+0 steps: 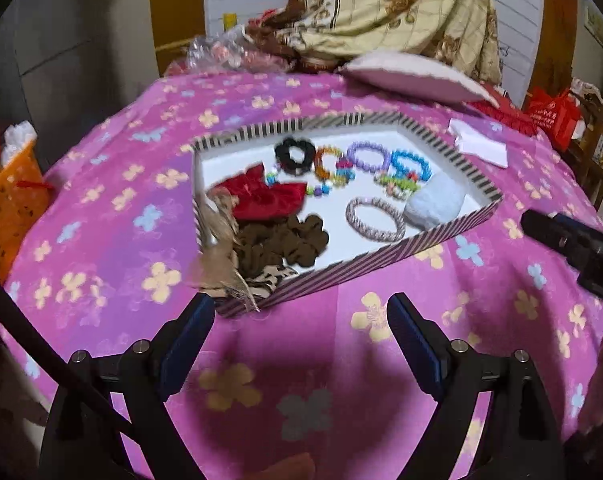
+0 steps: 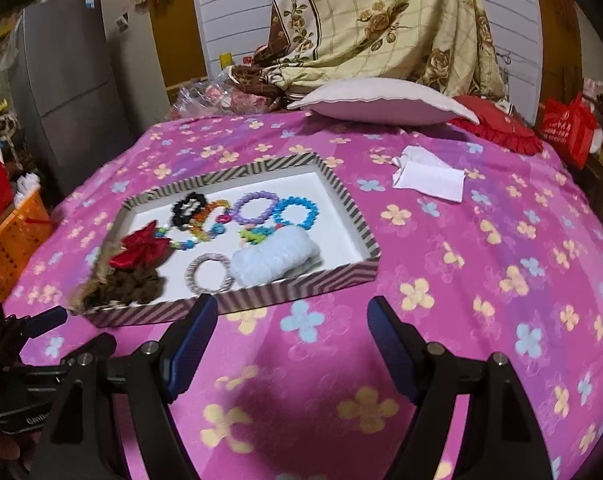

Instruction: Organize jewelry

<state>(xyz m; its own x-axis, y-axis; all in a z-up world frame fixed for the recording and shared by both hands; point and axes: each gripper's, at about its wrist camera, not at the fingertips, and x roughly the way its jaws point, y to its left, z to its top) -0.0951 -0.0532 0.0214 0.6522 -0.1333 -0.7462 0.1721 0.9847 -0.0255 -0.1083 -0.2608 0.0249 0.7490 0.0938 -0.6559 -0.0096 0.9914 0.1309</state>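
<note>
- The left gripper (image 1: 301,320) and the right gripper (image 2: 291,320) both hover wide open and empty above the pink flowered bedspread (image 2: 481,280).
- The striped tray (image 2: 297,286) lies mid-bed just beyond them.
- A purple bead bracelet (image 2: 255,208) and a blue bead bracelet (image 2: 297,211) lie near the tray's far edge.
- What looks like a pale fluffy scrunchie (image 2: 273,260) lies by its near edge.

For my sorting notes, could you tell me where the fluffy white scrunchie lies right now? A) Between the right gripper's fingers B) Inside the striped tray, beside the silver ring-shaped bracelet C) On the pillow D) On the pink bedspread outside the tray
B: the fluffy white scrunchie lies inside the striped tray, right beside the silver bracelet.
</note>
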